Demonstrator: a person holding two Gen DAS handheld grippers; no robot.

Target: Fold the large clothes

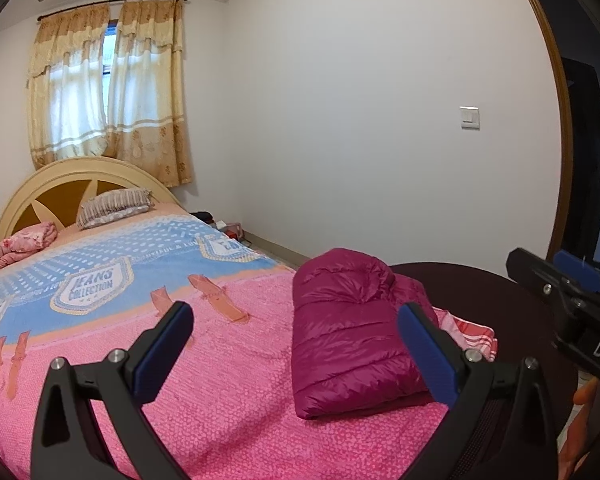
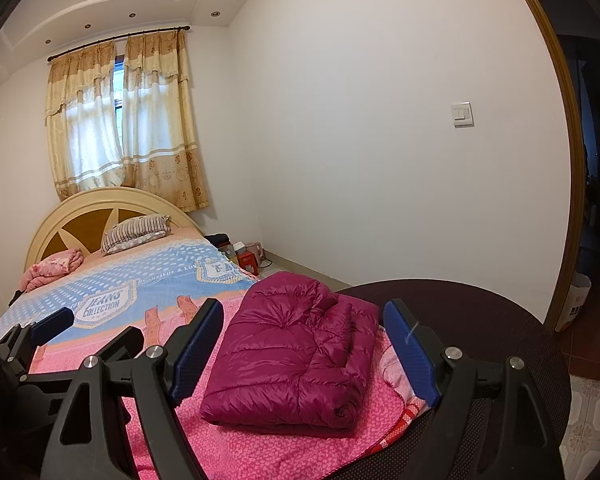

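**Claws wide and empty over a folded jacket**

Both claws stand spread wide with nothing between their pads. In the left wrist view the left claw (image 1: 296, 344) hangs above the pink bedspread (image 1: 220, 400), tilted slightly downward, its right finger overlapping the near edge of the jacket (image 1: 348, 336) in the picture; whether it touches cannot be told. The right claw (image 2: 304, 344) is pitched much the same, and the jacket (image 2: 296, 360) shows in the gap between its fingers, clear of both pads. From that view the left claw (image 2: 52, 326) shows at the lower left, beside the right one.

The magenta quilted jacket lies folded into a thick rectangular bundle at the foot corner of the bed (image 2: 160, 280). Its long axis runs away from the cameras toward the wall, bunched end farthest, smooth folded edge nearest. A dark round chair back (image 2: 480, 320) sits just beside it.
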